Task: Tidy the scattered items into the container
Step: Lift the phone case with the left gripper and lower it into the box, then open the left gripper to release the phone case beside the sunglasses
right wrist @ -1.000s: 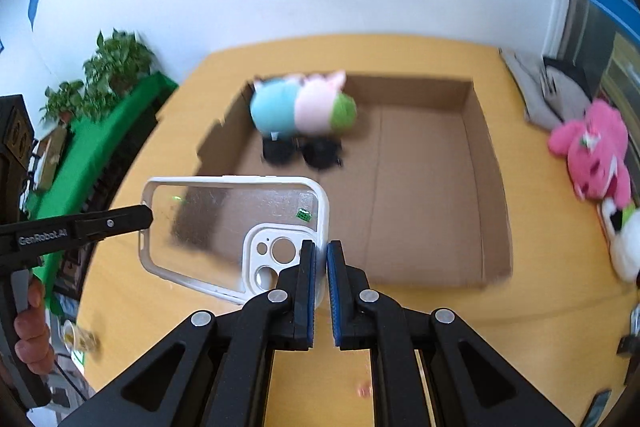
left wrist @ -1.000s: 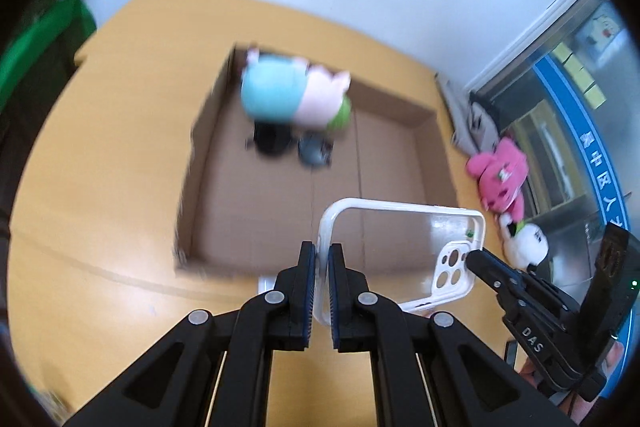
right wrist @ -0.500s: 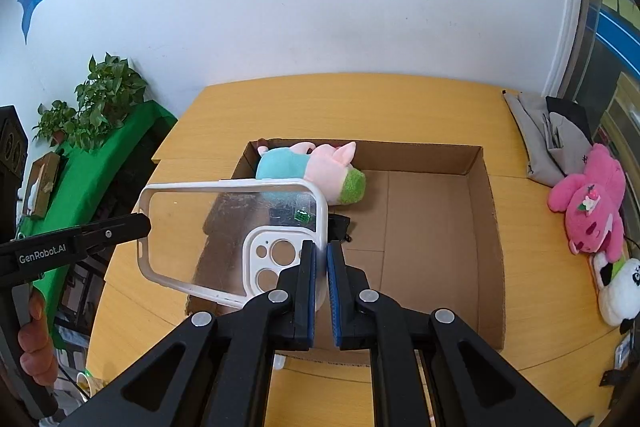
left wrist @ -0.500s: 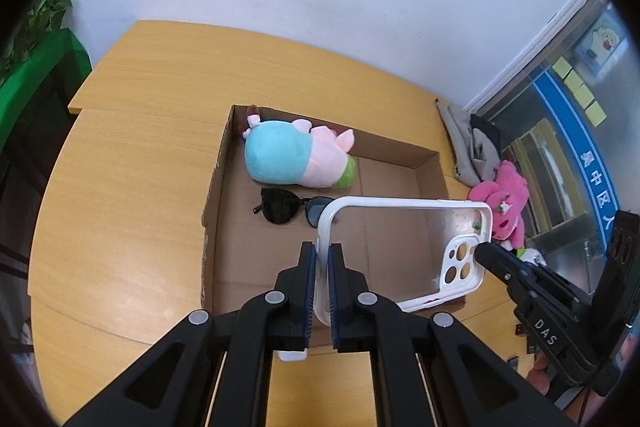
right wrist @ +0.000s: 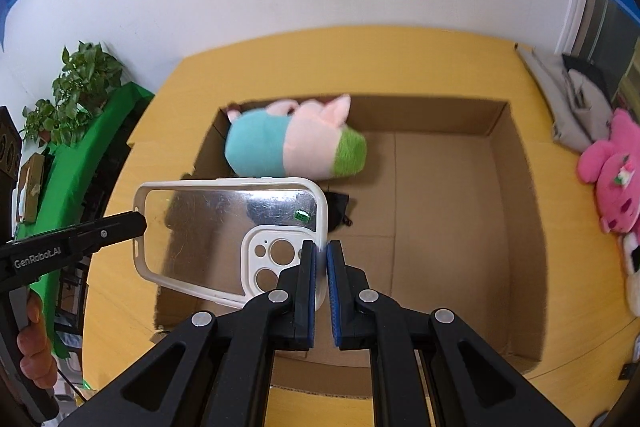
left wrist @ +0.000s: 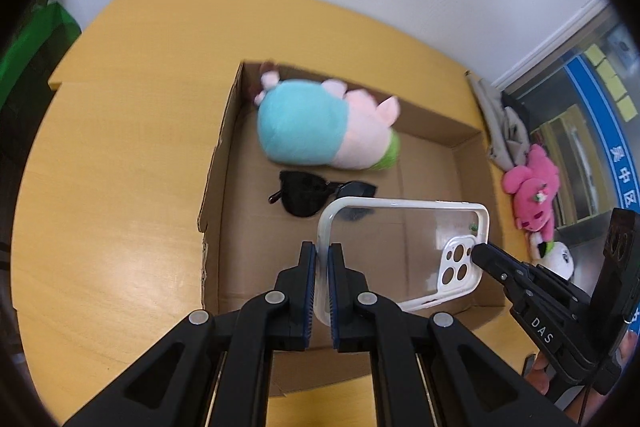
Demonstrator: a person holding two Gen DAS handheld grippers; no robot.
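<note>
Left gripper [left wrist: 322,255] and right gripper [right wrist: 321,253] fingers each clamp opposite ends of the clear white-rimmed phone case [left wrist: 400,243] above the open brown cardboard box [left wrist: 436,163].

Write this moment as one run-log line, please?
left tongs: shut on phone case | right tongs: shut on phone case | case over cardboard box | in box: plush toy, sunglasses

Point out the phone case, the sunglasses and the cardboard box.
phone case [left wrist: 400,227]: left wrist view, clear back panel.
sunglasses [left wrist: 302,193]: left wrist view, left dark lens.
cardboard box [right wrist: 520,211]: right wrist view, inner right wall.
</note>
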